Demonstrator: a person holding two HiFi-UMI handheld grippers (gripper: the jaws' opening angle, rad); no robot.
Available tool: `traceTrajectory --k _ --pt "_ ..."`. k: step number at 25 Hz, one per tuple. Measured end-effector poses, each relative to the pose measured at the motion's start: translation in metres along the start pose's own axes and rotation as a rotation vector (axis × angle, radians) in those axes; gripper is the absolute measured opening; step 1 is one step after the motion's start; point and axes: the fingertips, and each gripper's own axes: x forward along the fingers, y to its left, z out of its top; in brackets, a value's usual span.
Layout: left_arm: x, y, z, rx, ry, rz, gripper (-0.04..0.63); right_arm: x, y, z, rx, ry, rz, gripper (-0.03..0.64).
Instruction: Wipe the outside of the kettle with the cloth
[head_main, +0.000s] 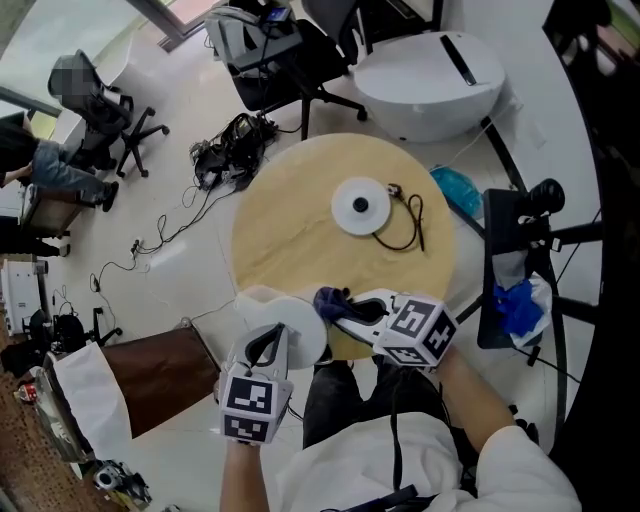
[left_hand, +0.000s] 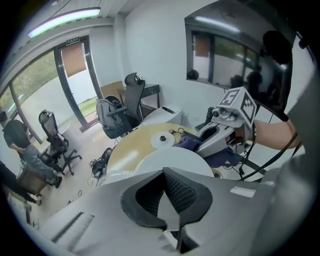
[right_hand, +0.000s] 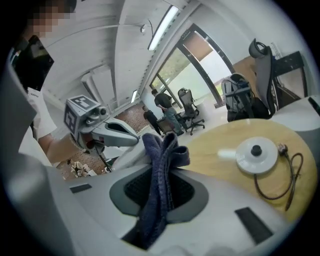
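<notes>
While the left gripper (head_main: 268, 338) clamps the half-hidden kettle (head_main: 303, 335), the right gripper (head_main: 342, 310) pinches the cloth (head_main: 328, 297)

The white kettle (head_main: 300, 338) is held at the counter's (head_main: 300, 220) 6 o'clock edge, a thin white part pinched in the left gripper's (head_main: 267, 345) jaws. The dark blue cloth (head_main: 332, 299), bunched in folds, is clamped in the right gripper's (head_main: 350, 310) jaws at the kettle's 2 o'clock.

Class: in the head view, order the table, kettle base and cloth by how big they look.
1. table
2. kettle base
3. cloth, smallest as seen; it is bunched and partly hidden, so its full size is unsure.
</notes>
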Motion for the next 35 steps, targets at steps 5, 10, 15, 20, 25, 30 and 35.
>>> traceTrajectory --k 5,10,15,20,25,30,35 --pt "0.0 -0.001 0.001 -0.043 0.038 -0.025 0.0 0.033 -0.051 -0.047 0.047 0.12 -0.045 0.069" --pt "0.001 0.014 0.011 -0.058 0.061 0.027 0.0 0.062 -0.09 -0.092 0.043 0.277 -0.094 0.069" --pt "0.008 0.02 0.011 -0.053 0.086 0.02 0.0 0.076 -0.112 -0.119 0.008 0.418 -0.113 0.069" --pt "0.009 0.018 0.011 -0.07 0.07 0.006 0.0 0.075 -0.107 -0.113 -0.054 0.472 -0.063 0.069" --pt "0.009 0.019 0.01 -0.099 0.067 -0.015 0.0 0.062 -0.075 -0.056 -0.151 0.408 0.023 0.069" --pt "0.012 0.015 0.011 -0.111 0.065 -0.024 0.0 0.038 -0.035 -0.004 -0.33 0.403 0.071 0.069" --pt "0.012 0.011 0.012 -0.126 0.055 -0.03 0.0 0.016 -0.001 0.03 -0.413 0.393 0.126 0.069"
